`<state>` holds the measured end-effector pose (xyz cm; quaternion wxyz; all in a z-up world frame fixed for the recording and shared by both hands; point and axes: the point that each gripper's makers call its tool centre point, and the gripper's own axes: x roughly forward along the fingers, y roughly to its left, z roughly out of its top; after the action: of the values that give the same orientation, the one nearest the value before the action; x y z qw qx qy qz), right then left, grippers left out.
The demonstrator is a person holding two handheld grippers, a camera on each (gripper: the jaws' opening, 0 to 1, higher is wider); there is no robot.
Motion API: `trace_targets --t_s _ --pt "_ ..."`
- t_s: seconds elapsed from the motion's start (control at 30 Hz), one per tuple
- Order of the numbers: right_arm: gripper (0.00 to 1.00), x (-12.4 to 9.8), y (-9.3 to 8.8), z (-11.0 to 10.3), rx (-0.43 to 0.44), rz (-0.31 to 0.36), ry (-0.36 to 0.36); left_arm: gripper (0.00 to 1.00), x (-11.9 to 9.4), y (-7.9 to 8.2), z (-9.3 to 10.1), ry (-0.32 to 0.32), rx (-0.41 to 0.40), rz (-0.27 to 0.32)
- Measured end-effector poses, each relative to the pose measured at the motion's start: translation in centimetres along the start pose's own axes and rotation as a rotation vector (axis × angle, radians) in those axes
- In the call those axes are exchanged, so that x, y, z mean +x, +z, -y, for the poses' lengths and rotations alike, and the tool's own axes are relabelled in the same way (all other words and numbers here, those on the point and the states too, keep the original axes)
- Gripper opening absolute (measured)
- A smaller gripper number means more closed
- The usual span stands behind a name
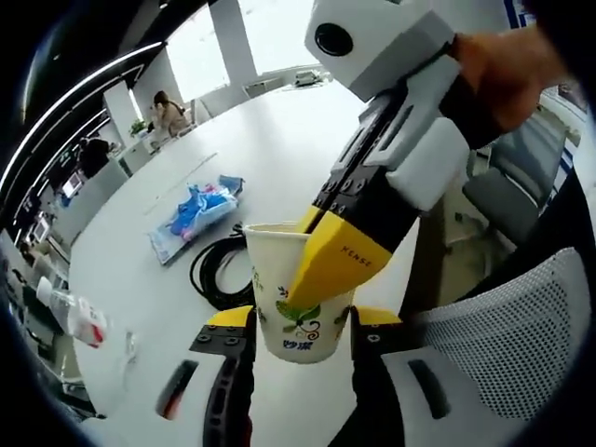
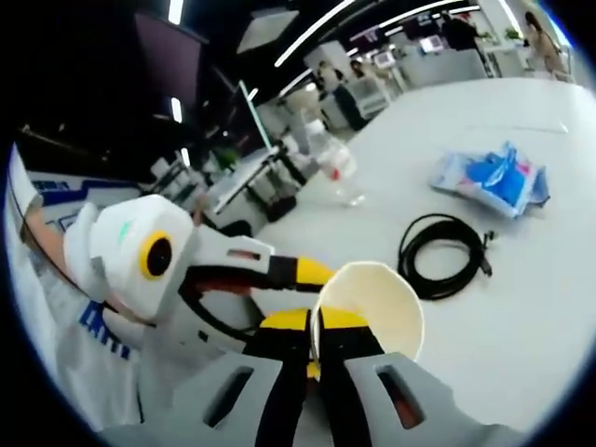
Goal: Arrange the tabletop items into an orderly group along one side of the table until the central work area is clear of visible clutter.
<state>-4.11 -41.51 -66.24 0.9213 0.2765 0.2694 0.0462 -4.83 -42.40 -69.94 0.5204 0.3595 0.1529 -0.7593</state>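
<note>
Left gripper view: left gripper [image 1: 300, 328] jaws flank the paper cup [image 1: 298, 296] above the tabletop [image 1: 279, 149] near its edge, right gripper [image 1: 328, 251] pinching the cup's rim, black cable [image 1: 216, 265] and blue packet [image 1: 197, 212] behind; right gripper view: right gripper [image 2: 315, 349] closed on cup rim [image 2: 372, 307], left gripper [image 2: 279, 279] beside it.

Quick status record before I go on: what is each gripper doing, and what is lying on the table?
left gripper: jaws either side of the paper cup, low on its body
right gripper: shut on the paper cup's rim
black cable: coiled on the white table, beyond the cup
blue snack bag: lying flat, farther out
plastic bottle: lying near the table edge
</note>
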Motion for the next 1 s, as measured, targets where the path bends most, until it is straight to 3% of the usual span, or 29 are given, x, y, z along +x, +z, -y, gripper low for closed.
trace_targets --t_s 0.33,1.0 --pt "0.0 0.8 1.0 0.9 -0.012 -0.007 -0.014 0.41 -1.2 -1.8 -2.1 0.037 -0.161 0.01" --pt "0.0 3.3 2.8 2.7 -0.036 -0.05 -0.019 0.4 -3.7 -5.9 -8.2 0.183 -0.471 0.054"
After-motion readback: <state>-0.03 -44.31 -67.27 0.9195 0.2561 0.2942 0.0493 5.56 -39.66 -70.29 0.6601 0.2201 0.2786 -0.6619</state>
